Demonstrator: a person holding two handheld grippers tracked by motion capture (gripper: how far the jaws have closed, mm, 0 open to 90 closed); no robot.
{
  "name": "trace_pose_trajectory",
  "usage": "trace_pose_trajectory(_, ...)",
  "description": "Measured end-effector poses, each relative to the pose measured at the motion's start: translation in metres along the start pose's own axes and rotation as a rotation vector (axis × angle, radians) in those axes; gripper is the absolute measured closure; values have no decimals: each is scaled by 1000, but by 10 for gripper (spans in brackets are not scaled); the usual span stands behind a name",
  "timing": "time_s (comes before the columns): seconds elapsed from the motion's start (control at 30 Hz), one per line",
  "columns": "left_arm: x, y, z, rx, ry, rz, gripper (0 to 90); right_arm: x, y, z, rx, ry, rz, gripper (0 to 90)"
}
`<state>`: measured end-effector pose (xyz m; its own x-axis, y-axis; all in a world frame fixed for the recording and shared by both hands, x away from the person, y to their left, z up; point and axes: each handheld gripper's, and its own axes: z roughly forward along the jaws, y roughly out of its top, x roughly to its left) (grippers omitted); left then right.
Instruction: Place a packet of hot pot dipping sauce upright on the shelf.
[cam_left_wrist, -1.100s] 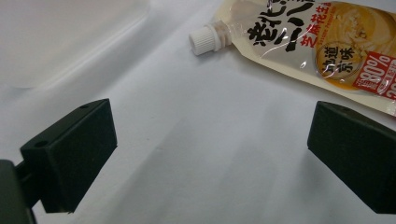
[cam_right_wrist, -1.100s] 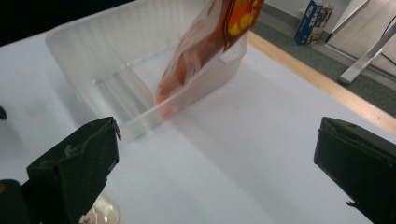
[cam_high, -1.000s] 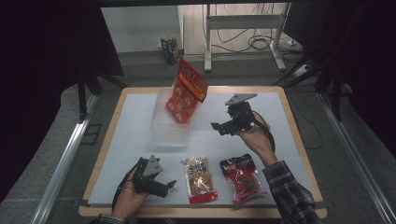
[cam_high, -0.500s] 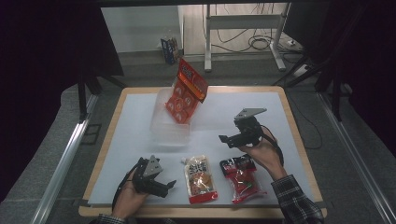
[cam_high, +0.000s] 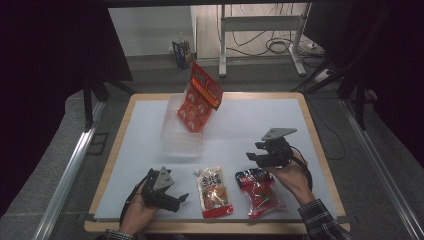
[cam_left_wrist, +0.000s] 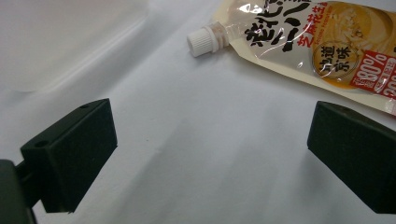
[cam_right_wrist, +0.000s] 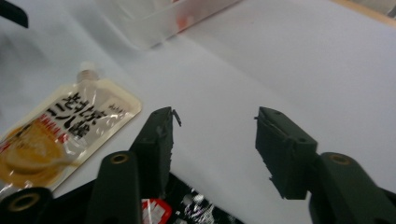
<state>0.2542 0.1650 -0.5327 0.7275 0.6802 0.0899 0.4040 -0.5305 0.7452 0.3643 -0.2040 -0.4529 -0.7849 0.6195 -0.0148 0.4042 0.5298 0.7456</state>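
White sheeting covers the surface (cam_high: 240, 125). Right tool (cam_high: 256, 156), jaws partly apart and just closing on nothing, hovers directly over the top edge of the red-and-black glossy foil pouch (cam_high: 259, 192). Likely light, limp and slippery; best pinched at its flat top seam. Left tool (cam_high: 181, 200) rests wide apart.

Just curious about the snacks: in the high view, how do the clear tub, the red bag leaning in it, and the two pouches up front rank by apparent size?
1. Clear tub
2. Red bag
3. Cream pouch and red-black pouch: alike, too close to rank.
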Motion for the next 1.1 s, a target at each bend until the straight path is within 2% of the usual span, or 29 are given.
trace_pose_trajectory(0.17, 0, 0, 0, 3, 2, 9, 14, 4, -11, -3, 27, 23, -1, 555)
trace_pose_trajectory(0.23, 0, 0, -1, 3, 0, 11, 14, 9, -16, -6, 28, 21, -24, 619)
trace_pose_trajectory(0.47, -1, 1, 0, -2, -1, 15, 14, 21, -31, -17, 43, 6, -50, 796)
trace_pose_trajectory(0.57, -2, 1, 0, -2, -2, 19, 14, 23, -39, -21, 67, 35, -51, 876)
trace_pose_trajectory(0.67, -2, 1, 0, 1, -1, 26, 14, 26, -47, -22, 100, 44, -51, 884)
trace_pose_trajectory(0.9, -3, 1, 0, 0, -1, 33, 15, 29, -65, -27, 145, 30, -57, 885)
trace_pose_trajectory(1.1, -4, 1, -1, -5, 1, 34, 15, 27, -80, -37, 171, -12, -21, 884)
